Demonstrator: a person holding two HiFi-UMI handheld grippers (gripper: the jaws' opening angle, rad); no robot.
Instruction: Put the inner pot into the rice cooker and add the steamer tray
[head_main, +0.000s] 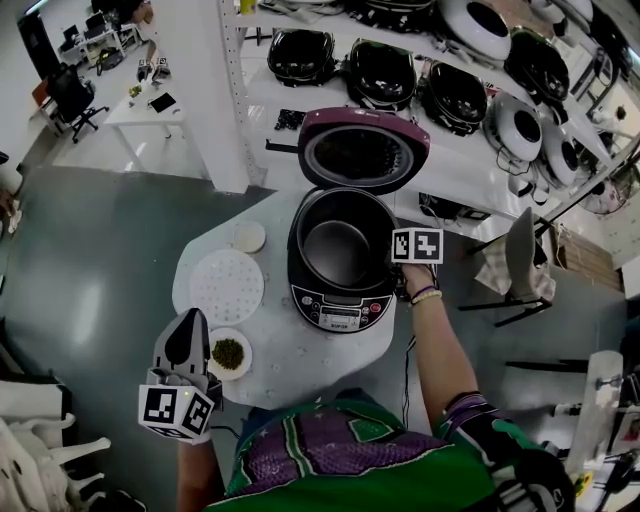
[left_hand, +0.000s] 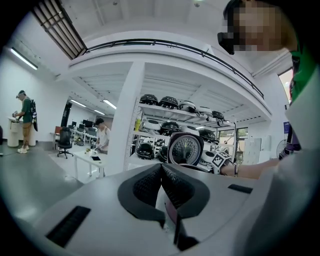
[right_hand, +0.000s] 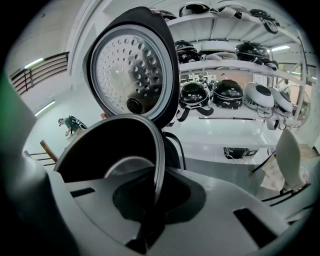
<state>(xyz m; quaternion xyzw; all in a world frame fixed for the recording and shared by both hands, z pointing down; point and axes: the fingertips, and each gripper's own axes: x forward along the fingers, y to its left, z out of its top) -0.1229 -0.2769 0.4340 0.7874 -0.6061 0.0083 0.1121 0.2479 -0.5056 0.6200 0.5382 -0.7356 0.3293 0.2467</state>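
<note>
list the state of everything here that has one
rice cooker lid: open
inner pot: inside the cooker, rim pinched by right gripper
steamer tray: flat on the table, left of the cooker, untouched
right gripper: shut on inner pot rim
left gripper: shut, empty
small dish: holds green stuff

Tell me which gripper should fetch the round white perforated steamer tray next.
Left. The left gripper, shut and empty, hovers beside the round white perforated steamer tray; the right gripper is clamped on the rim of the dark metal inner pot inside the black rice cooker.
</note>
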